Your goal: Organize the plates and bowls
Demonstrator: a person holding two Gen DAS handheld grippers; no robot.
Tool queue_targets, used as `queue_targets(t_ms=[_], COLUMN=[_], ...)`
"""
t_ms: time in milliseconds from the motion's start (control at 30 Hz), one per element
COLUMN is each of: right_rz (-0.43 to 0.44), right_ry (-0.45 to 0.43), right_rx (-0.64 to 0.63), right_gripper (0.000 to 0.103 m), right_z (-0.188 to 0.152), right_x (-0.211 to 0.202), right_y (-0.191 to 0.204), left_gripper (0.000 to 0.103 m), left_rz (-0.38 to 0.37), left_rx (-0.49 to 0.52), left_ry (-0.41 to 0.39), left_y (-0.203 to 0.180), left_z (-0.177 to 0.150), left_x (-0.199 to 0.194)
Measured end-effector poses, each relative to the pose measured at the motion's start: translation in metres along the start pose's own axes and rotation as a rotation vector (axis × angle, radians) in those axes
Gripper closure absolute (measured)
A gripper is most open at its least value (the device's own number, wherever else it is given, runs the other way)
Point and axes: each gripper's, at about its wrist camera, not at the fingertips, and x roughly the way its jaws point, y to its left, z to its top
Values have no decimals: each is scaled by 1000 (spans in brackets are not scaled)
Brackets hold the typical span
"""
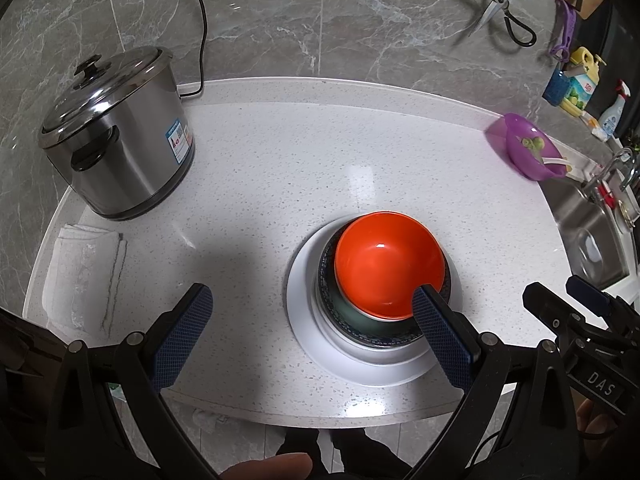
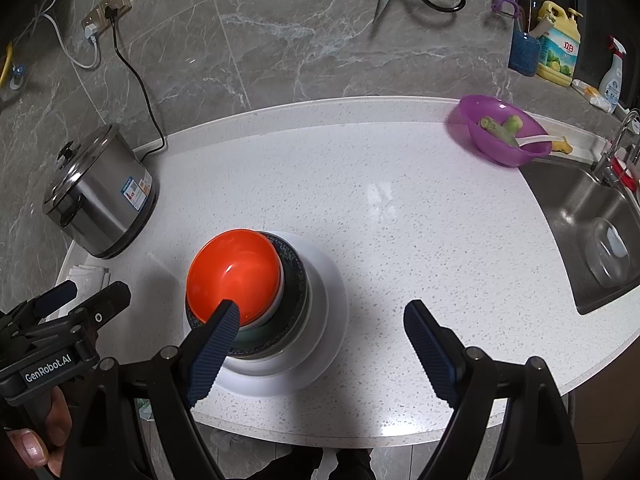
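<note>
Orange bowl (image 1: pixel 389 265) stacked near countertop (image 1: pixel 320 152) edge.

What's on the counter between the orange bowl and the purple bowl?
Nothing. From the orange bowl to the purple bowl, the right wrist view shows only bare counter.

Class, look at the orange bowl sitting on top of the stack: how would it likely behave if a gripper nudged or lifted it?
The orange bowl has a glossy surface with a bright highlight, so it may be slippery under a gripper. It looks like thin plastic, probably light and stiff. It sits tilted and off-centre in the dark patterned bowl below, so a nudge would likely make it slide or rock.
</note>
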Motion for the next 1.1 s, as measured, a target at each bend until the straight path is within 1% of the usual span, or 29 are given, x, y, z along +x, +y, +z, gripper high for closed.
queue_targets(t_ms=[1100], right_rz=[5], right_ry=[15], right_rx=[-12], right_gripper=[17], right_z=[1], right_x=[6], right_y=[-4], left_gripper=[3], left_rz=[6], left_rx=[0], left_ry=[9], left_y=[-4], left_z=[-1], left_x=[6])
